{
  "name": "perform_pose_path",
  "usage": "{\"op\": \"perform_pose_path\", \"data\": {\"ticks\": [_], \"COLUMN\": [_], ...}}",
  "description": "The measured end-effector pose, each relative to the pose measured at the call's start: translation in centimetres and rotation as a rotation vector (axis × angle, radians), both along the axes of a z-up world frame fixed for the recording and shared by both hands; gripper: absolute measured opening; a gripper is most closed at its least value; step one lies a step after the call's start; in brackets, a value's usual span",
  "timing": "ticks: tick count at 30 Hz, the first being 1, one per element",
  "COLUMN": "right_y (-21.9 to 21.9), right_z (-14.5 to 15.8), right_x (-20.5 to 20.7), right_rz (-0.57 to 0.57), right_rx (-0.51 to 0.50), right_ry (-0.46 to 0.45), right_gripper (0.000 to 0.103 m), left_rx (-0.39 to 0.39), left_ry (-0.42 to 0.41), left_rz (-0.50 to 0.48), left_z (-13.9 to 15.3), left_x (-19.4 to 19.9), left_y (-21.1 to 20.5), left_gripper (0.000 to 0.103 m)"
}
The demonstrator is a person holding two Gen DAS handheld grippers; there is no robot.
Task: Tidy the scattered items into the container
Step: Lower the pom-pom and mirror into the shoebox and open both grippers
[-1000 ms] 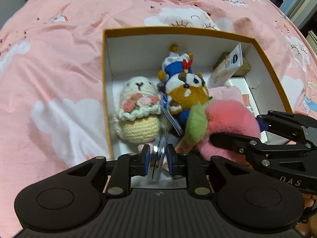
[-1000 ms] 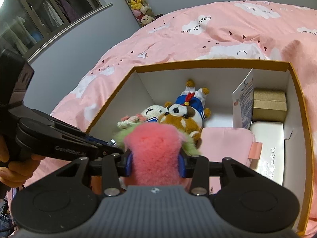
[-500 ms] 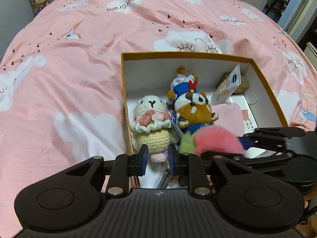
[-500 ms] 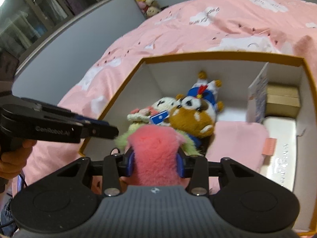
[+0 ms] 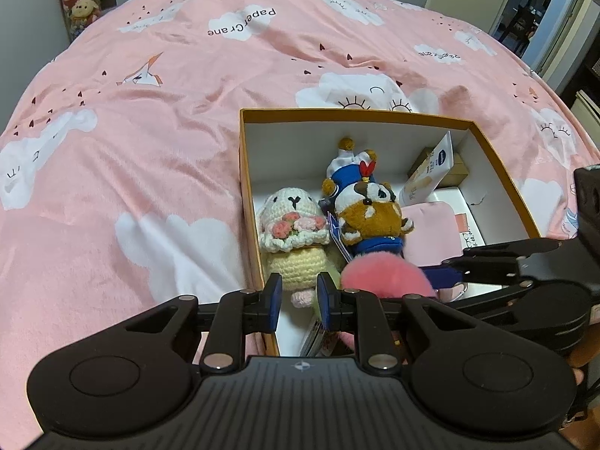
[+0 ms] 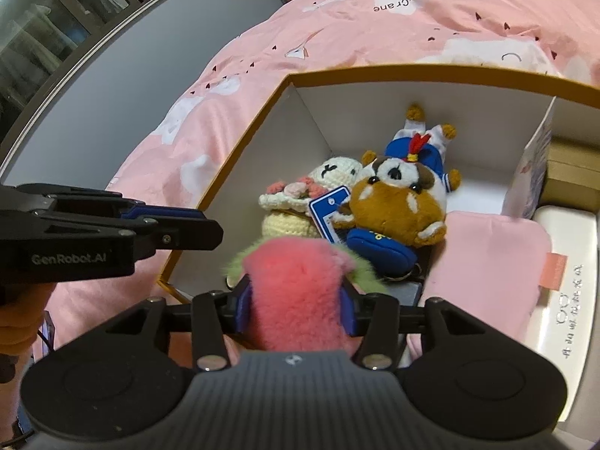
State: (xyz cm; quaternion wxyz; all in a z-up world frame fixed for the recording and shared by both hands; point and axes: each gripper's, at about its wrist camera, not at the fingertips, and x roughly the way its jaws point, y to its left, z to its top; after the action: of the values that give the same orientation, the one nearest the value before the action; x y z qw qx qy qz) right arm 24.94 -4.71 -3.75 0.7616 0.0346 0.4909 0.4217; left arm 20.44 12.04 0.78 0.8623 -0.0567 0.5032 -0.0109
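The right gripper (image 6: 296, 313) hangs over the near end of the box (image 6: 240, 142) with the pink fluffy toy (image 6: 296, 292) between its blue pads — and its jaws are opening, the fur still bulging against both pads, so the grip is easing, not yet gone. This looks like the drop-off step: the toy is above the inside of the box, just in front of the brown plush dog (image 6: 397, 202) and the crocheted bunny (image 6: 300, 202), its green fringe brushing out on either side.

The left gripper (image 5: 298, 302) is nearly closed with nothing between its pads — a narrow gap, empty. It sits over the box's left wall, near the bunny's feet, out of the way of the right one.

Inside the box already: the dog, the bunny, a pink pouch (image 6: 487, 258), a white case (image 6: 566, 292) along the right side.

Next, I'd judge, the jaws need to spread clear of the fur so the toy settles into the free near corner — soft pile may cling to a pad, so the gripper should lift straight up once the toy is loose. No loose items show on the pink bedspread (image 5: 150, 150) around the box.
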Motion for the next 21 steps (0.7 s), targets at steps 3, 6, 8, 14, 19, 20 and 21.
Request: {"op": "perform_pose_path", "data": {"ticks": [3, 6, 8, 14, 19, 20, 21], "right_y": [-0.4, -0.6, -0.4, 0.1, -0.2, -0.4, -0.5], "right_z": [0.7, 1.0, 0.7, -0.1, 1.0, 1.3, 1.7], "right_x": [-0.1, -0.2, -0.2, -0.4, -1.2, -1.5, -1.9], "right_rz": [-0.01, -0.019, -0.016, -0.01, -0.026, -0.028, -0.03], "right_rx": [0.01, 0.007, -0.001, -0.023, -0.04, -0.041, -0.04], "right_ry": [-0.014, -0.022, -0.014, 0.019, -0.044, -0.062, -0.081], "right_gripper": [0.05, 0.04, 0.031, 0.03, 0.035, 0.038, 0.04], "left_rx": [0.004, -0.003, -0.007, -0.009, -0.001, 0.006, 0.011], "left_ry": [-0.005, -0.002, -0.002, 0.0, -0.023, -0.033, -0.042], "left_rz": [-0.006, -0.007, -0.006, -0.007, -0.021, -0.026, -0.03], "left_z": [-0.1, -0.2, -0.2, -0.2, 0.3, 0.4, 0.6], "left_x": [-0.2, -0.3, -0.5, -1.2, -2.5, -2.8, -3.1], "left_y": [-0.1, -0.1, -0.1, -0.2, -0.9, -1.1, -1.3], "left_gripper": [0.023, 0.023, 0.023, 0.023, 0.023, 0.023, 0.023]}}
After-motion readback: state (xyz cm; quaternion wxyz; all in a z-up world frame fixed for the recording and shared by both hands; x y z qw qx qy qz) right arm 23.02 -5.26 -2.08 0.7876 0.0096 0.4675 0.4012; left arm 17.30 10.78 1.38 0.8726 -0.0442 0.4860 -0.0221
